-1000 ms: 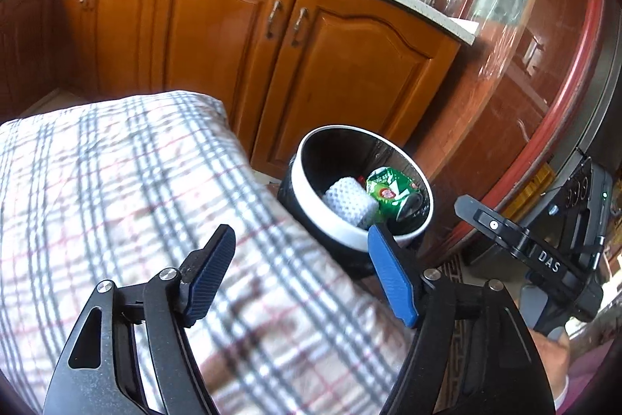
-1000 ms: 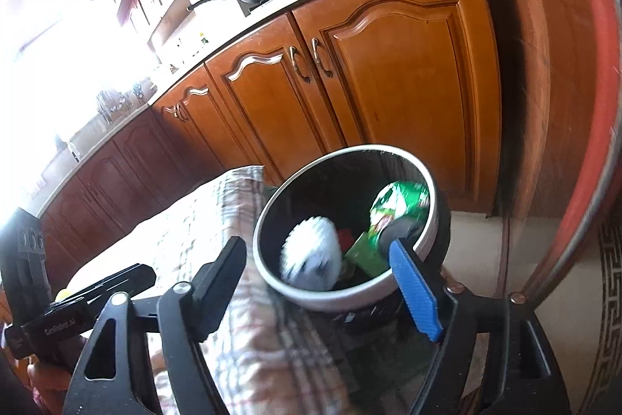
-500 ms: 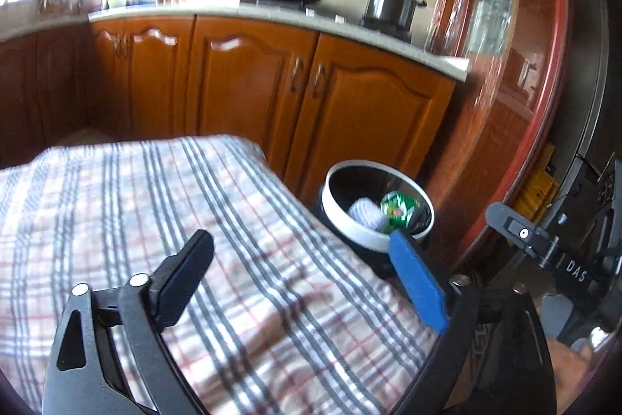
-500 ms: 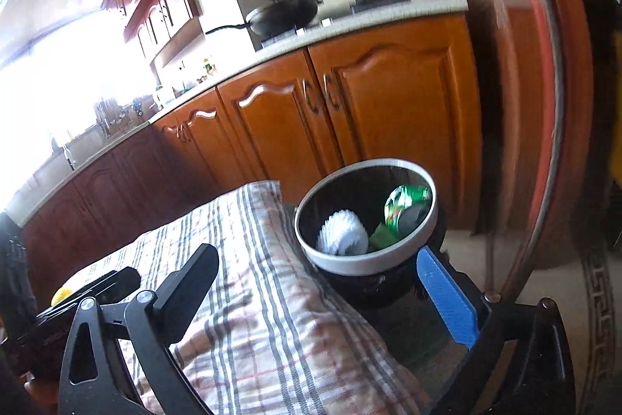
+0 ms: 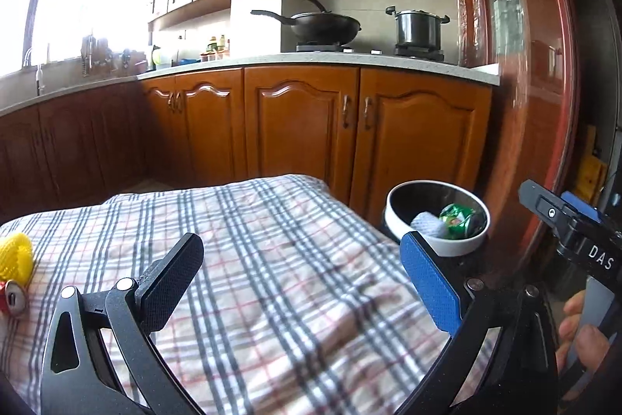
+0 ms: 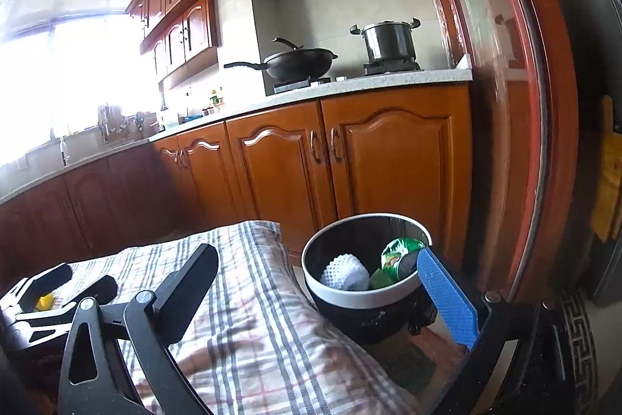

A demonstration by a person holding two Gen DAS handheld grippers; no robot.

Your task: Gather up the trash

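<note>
At the far left of the checked cloth (image 5: 272,279) lay a yellow ball (image 5: 14,255) and a red can (image 5: 13,302). The left gripper (image 5: 303,279) hung over the cloth, its jaws wide apart and empty. The right gripper (image 6: 322,290) was wide apart and empty too. Just past the cloth's right edge stood the trash bin (image 6: 365,298), with a white ball (image 6: 346,273) and a green wrapper (image 6: 396,255) inside.

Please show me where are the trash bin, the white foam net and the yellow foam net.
trash bin (image 6: 361,298): right wrist view, on its white rim.
white foam net (image 6: 346,273): right wrist view, on its middle.
yellow foam net (image 5: 14,255): left wrist view, on its middle.
</note>
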